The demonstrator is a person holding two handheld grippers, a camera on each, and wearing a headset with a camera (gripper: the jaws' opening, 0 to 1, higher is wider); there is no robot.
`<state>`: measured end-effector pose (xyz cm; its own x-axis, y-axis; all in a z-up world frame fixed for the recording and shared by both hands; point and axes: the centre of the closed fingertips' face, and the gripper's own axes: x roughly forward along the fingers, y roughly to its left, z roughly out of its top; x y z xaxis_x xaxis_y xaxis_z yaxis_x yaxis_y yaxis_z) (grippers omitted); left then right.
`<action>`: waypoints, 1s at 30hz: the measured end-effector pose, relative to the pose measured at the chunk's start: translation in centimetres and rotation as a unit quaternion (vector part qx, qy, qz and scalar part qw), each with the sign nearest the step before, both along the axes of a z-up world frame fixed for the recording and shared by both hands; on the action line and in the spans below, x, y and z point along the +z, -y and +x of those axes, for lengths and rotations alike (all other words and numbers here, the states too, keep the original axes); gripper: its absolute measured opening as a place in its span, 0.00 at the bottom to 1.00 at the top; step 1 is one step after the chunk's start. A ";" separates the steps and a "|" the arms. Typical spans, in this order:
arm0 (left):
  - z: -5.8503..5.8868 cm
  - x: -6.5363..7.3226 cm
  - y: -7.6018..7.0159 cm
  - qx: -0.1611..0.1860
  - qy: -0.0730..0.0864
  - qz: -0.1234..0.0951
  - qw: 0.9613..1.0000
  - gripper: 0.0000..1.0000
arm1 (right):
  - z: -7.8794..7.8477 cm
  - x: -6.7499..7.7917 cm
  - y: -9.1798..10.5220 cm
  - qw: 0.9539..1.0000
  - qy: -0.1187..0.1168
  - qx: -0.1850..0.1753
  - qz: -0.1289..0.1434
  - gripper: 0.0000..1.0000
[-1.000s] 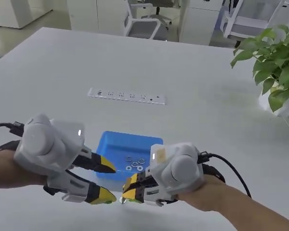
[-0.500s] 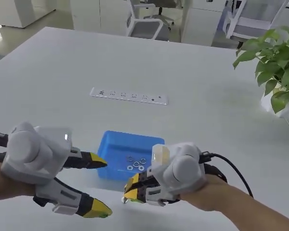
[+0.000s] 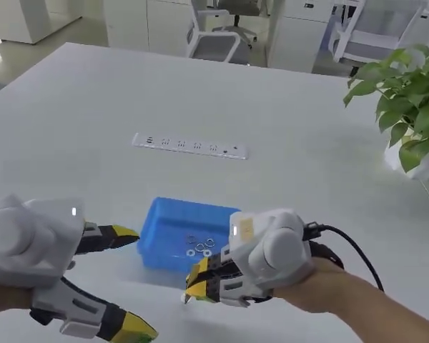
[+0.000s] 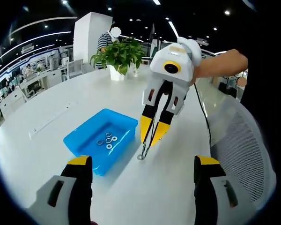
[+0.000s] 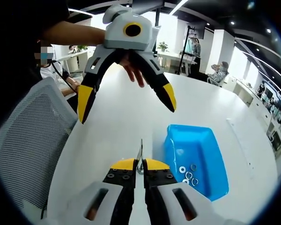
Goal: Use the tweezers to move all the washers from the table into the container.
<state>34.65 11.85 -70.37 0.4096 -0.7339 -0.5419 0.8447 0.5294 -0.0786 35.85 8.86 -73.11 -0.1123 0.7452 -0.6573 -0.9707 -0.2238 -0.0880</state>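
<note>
Tweezers (image 5: 140, 151), slim pointed metal, sit clamped in right gripper (image 5: 140, 165).

Head view: container (image 3: 188, 230) lower centre on the bench (image 3: 293, 164), washers (image 3: 200, 246) inside it, toward its near side. Power strip (image 3: 189, 145) behind it, mid-frame. Plant (image 3: 411, 100) upper right, chairs (image 3: 216, 32) past the bench's far edge, top centre. Left tool (image 3: 143, 284) lower left of the container. Right tool (image 3: 191, 282) just before its near wall, tweezers (image 4: 145, 147) between its jaws, tip down by the bench beside the container.
</note>
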 end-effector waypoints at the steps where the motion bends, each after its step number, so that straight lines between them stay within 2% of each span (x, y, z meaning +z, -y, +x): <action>1: 0.1 0.1 -0.1 0.004 0.002 -0.003 1.000 0.98 | 0.0 0.2 0.1 1.000 -0.001 0.001 0.001 0.06; 6: 0.2 0.4 -0.1 0.015 0.002 -0.016 1.000 0.99 | 0.2 1.4 0.2 1.000 -0.001 0.011 0.002 0.06; 16: 0.3 0.7 -0.6 0.028 0.007 -0.024 0.999 0.99 | 0.7 3.1 -0.1 1.000 0.006 0.022 0.005 0.06; 23: 0.9 1.5 -1.4 0.046 0.019 -0.034 0.998 0.99 | 2.0 4.7 -0.7 0.999 0.017 0.024 0.015 0.06; 30: 1.0 1.8 -2.1 0.059 0.020 -0.038 0.997 0.99 | 3.4 5.5 -1.5 0.999 0.026 0.024 0.023 0.06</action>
<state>35.64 13.95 -68.62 0.5158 -0.7173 -0.4684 0.7796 0.6197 -0.0904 39.29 10.36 -67.63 -0.1164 0.7689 -0.6287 -0.9526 -0.2655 -0.1483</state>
